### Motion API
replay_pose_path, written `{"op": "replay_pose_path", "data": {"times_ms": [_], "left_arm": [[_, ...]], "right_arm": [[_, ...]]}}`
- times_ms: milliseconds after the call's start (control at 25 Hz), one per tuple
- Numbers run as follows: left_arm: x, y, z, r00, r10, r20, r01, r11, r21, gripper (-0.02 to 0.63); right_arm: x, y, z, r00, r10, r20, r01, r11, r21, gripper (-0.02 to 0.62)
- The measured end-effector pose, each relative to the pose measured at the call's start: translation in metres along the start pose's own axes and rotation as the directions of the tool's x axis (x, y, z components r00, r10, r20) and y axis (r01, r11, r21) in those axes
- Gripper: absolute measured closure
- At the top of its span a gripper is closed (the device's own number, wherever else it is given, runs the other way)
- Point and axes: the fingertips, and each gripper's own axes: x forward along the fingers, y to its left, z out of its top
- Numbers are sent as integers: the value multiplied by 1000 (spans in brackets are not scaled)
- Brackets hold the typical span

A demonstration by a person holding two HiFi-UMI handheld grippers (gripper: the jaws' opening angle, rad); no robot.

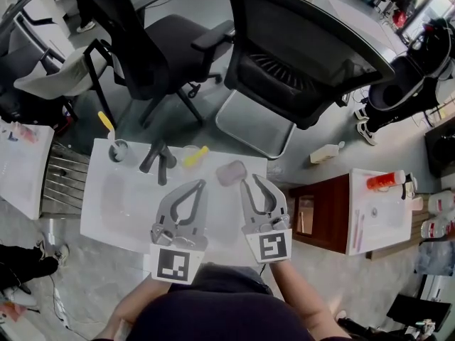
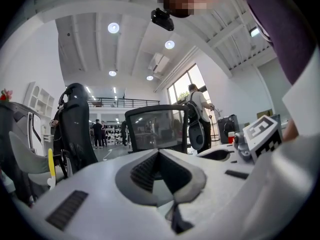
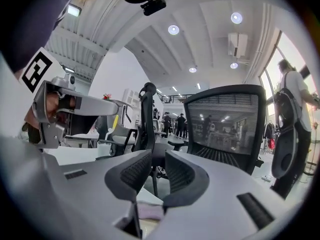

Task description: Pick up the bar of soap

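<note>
The bar of soap is a pale pink block lying near the far edge of the white table. My right gripper hovers just right of it, its tips close to the bar. In the right gripper view the right gripper is open with a narrow gap and nothing between the pads, and the soap shows low down under the jaws. My left gripper is left of the soap and apart from it. In the left gripper view the left gripper has its tips together and holds nothing.
A cup with a yellow-handled brush, a dark grey tool and a yellow item stand along the table's far edge. Black office chairs stand beyond it. A brown side table and a white table are to the right.
</note>
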Motion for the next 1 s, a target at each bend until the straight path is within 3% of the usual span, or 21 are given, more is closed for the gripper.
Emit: {"op": "replay_pose_path", "data": {"times_ms": [600,1000], "left_arm": [[9,5,-11,1000,-4,-19,4,1000,7,607],[10,11,-21,999,6,-42,-6,1000,-3,606]], "right_arm": [[40,13,-75,983,93,-155,-104,993,-62,512],[56,22,-127,937,160,-310,-209,969,-132,494]]}}
